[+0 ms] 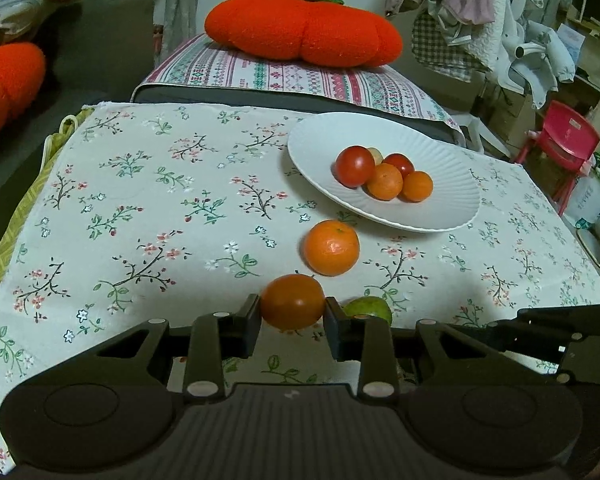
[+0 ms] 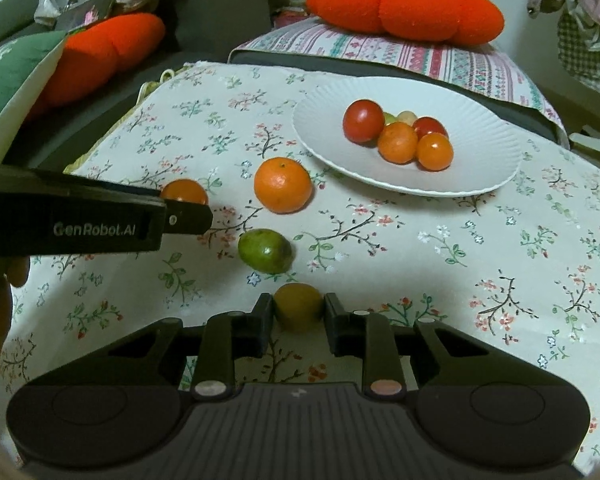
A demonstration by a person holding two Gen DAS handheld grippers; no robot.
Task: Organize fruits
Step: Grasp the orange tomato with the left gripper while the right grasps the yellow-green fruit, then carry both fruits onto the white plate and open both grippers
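A tomato [image 1: 292, 301] is clamped between the left gripper [image 1: 291, 322] jaws, a yellow fruit [image 2: 299, 306] between the right gripper [image 2: 298, 322] jaws. The plate [image 1: 452, 208] lies ahead and rightward of both, nearer the right; an orange [image 1: 331, 247] and a green fruit [image 2: 265, 251] are left on the cloth [image 1: 148, 208].

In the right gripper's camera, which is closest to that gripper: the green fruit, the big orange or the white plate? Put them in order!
From the right gripper, which is shut on a small yellowish fruit:
1. Green fruit, just ahead, slightly left.
2. Big orange, farther ahead on the cloth.
3. White plate, farthest, ahead and to the right.
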